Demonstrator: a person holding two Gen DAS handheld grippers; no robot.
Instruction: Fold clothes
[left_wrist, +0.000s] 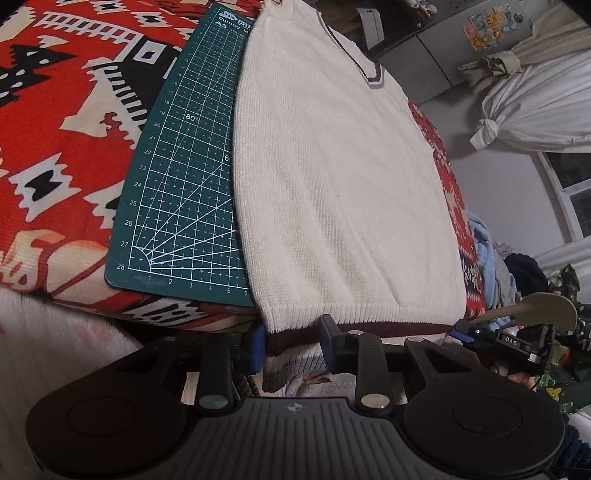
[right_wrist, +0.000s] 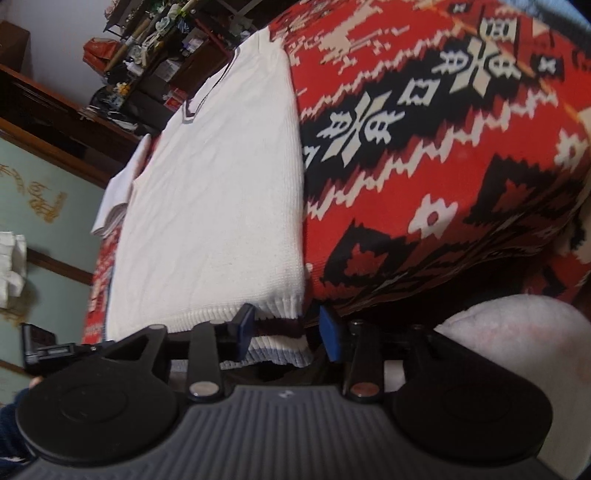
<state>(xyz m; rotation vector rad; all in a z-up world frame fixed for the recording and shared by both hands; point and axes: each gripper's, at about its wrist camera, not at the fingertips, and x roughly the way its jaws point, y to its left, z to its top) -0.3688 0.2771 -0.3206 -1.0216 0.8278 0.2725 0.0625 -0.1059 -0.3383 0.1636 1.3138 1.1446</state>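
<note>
Lying flat down the middle of both views, the white knit sweater (left_wrist: 343, 177) spreads over a red patterned blanket (left_wrist: 55, 110), its V-neck toward the top of the frame and its ribbed hem with dark stripe hanging over the blanket's near edge at the bottom. In the left wrist view the left gripper (left_wrist: 293, 345) has its blue fingers apart, one on each side of the hem at its lower-left corner. In the right wrist view the right gripper (right_wrist: 290, 332) is likewise spread around the hem's lower-right corner. A green cutting mat (left_wrist: 184, 177) shows beside the sweater's left edge. Bare blanket fills the frame's right half in the right wrist view.
</note>
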